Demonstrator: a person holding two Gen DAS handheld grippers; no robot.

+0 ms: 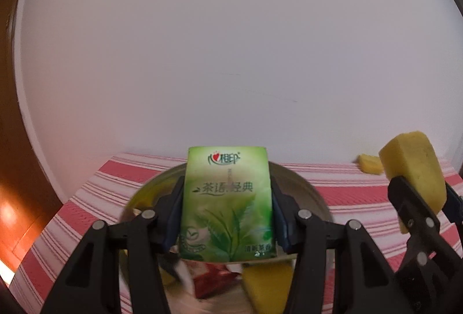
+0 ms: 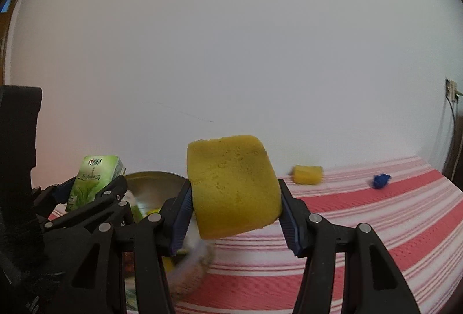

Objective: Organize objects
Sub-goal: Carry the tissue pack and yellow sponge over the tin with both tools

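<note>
My left gripper [image 1: 227,215] is shut on a green tissue pack [image 1: 227,204] and holds it upright over a metal bowl [image 1: 306,192]. The bowl holds a yellow sponge [image 1: 267,282] and a red item. My right gripper [image 2: 235,209] is shut on a yellow sponge [image 2: 233,186], raised above the striped cloth just right of the bowl [image 2: 156,183]. That gripper and its sponge [image 1: 413,169] also show in the left wrist view. The left gripper with the tissue pack [image 2: 94,181] shows at the left of the right wrist view.
A red-and-white striped cloth [image 2: 376,227] covers the table, which ends at a white wall. Another yellow sponge [image 2: 307,174] and a small blue object [image 2: 380,181] lie near the wall at the right. A wooden door [image 1: 11,140] stands at the left.
</note>
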